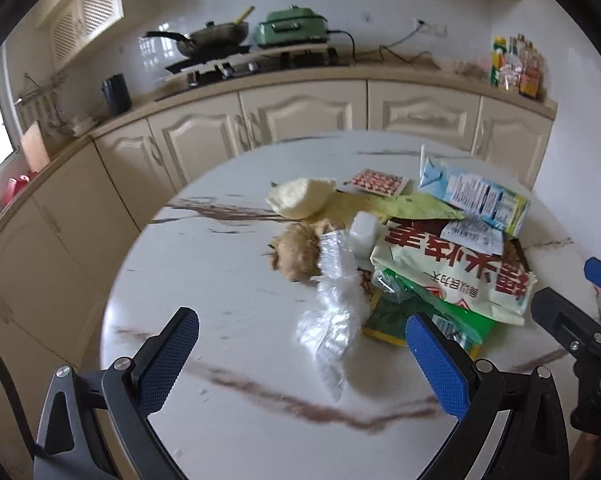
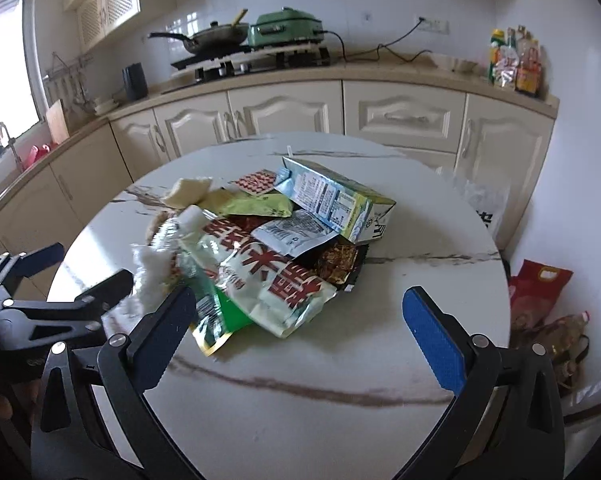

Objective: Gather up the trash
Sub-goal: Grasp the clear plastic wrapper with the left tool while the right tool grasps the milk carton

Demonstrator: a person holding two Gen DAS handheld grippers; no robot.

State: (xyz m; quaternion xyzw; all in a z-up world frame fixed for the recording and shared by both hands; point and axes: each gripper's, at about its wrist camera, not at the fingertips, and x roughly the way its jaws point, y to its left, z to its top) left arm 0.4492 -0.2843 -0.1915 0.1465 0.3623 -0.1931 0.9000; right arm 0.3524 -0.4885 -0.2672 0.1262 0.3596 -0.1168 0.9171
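- The left tongs (image 1: 302, 360) are spread wide and hold nothing; they hang above the round marble desk (image 1: 220, 280), with a crumpled clear plastic wrapper (image 1: 336, 312) lying between the two blue pads.
- The right tongs (image 2: 300, 328) are likewise spread wide and empty, poised over the near edge of the trash heap; the lower corner of the big cream snack bag with red characters (image 2: 260, 276) sits between their pads.
- The trash lies in one loose pile toward the middle of the desk: the snack bag on top of a green packet (image 2: 216, 312), a light blue milk carton (image 2: 336, 204) tipped on its side behind it, a small white sachet (image 2: 296, 232) leaning on the bag, a yellow-green wrapper (image 2: 260, 206) and a red-patterned card (image 2: 256, 182) farther back.
- Beside the pile on the left lie a brownish fibrous lump (image 1: 296, 252) and a pale yellow lump (image 1: 300, 196).
- No bin shows in either view.
- Judged from this, the step in hand is the approach to a first pick; nothing appears collected yet.
- The next move likely calls for lowering one pair of tongs and closing on a thin edge, where the slippery film may slide out.
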